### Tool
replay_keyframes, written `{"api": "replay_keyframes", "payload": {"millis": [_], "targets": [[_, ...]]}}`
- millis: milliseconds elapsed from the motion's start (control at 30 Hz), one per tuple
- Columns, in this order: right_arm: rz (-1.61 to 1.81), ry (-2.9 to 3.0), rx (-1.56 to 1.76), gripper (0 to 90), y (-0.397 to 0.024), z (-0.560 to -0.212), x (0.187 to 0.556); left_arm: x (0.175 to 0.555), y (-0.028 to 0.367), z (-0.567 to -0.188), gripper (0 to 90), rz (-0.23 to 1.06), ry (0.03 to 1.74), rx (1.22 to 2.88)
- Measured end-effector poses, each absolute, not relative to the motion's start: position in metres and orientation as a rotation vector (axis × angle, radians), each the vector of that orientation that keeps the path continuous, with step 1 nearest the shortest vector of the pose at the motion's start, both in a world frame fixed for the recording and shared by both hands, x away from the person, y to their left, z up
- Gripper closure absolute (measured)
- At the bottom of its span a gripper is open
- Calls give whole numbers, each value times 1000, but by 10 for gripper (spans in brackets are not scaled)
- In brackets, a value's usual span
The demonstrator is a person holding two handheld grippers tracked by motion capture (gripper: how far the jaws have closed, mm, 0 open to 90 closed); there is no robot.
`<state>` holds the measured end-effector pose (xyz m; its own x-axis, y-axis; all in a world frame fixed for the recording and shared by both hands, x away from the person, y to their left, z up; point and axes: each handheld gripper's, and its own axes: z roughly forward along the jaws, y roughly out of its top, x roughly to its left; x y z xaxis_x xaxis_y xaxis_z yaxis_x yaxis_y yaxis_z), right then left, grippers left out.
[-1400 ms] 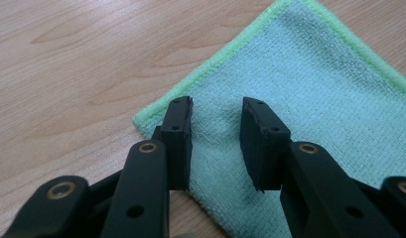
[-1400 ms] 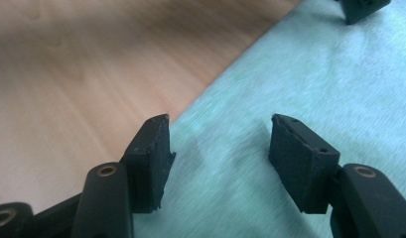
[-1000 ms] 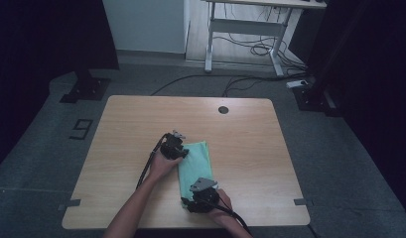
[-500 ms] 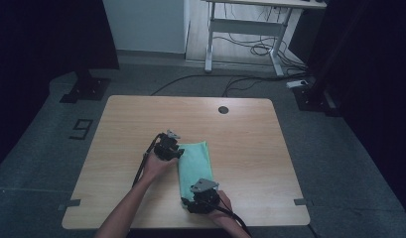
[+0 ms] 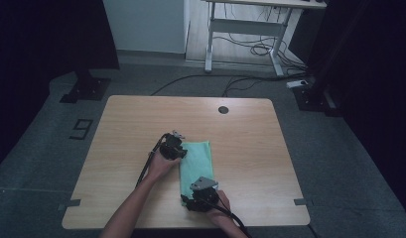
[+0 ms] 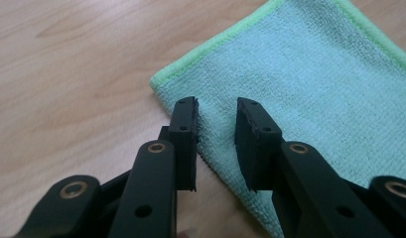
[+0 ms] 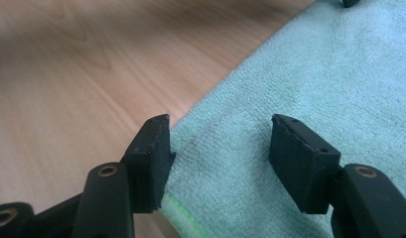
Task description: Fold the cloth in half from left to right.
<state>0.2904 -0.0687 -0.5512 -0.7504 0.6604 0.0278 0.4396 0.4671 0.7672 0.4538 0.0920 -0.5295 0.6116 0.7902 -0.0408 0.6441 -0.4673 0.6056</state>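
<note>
You are holding your left gripper (image 6: 216,130) over the green microfibre cloth (image 5: 195,166) at its ten o'clock corner, jaws closing yet unclamped; your right gripper (image 7: 220,151) is straddling its six o'clock edge, jaws open.

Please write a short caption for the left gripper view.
Left gripper poised open over the edge of a green microfibre cloth.

Both forearms come in from 6 o'clock in the high view. The left tongs (image 5: 176,147) sit at 11 o'clock from the right tongs (image 5: 199,194), the two near each other. The left jaws stand a narrow gap apart and have just been closing, cloth under their tips. The right jaws stand wider apart, pads clamping nothing.
</note>
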Motion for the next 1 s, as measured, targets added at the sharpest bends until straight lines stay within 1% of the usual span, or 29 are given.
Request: {"api": "replay_keyframes", "payload": {"millis": [133, 200, 333, 467, 567, 733, 833, 1000], "targets": [[1163, 2441, 954, 416, -69, -551, 292, 458, 88, -528, 704, 325, 1118, 2272], [1177, 2483, 971, 400, -73, -548, 294, 458, 89, -528, 696, 324, 1115, 2272], [1281, 2470, 1055, 408, -88, -535, 308, 460, 94, -525, 663, 338, 1110, 2226], [1298, 2431, 1096, 432, -96, -521, 325, 464, 95, -523, 679, 357, 1096, 2220], [1275, 2403, 1079, 444, -90, -514, 340, 468, 92, -528, 703, 350, 1092, 2250], [1175, 2382, 1067, 449, -68, -526, 374, 469, 89, -531, 735, 352, 1084, 2251], [1151, 2389, 1084, 461, -61, -533, 389, 471, 90, -532, 740, 344, 1087, 2236], [1116, 2396, 1125, 458, -56, -542, 403, 472, 88, -533, 744, 346, 1093, 2235]]}}
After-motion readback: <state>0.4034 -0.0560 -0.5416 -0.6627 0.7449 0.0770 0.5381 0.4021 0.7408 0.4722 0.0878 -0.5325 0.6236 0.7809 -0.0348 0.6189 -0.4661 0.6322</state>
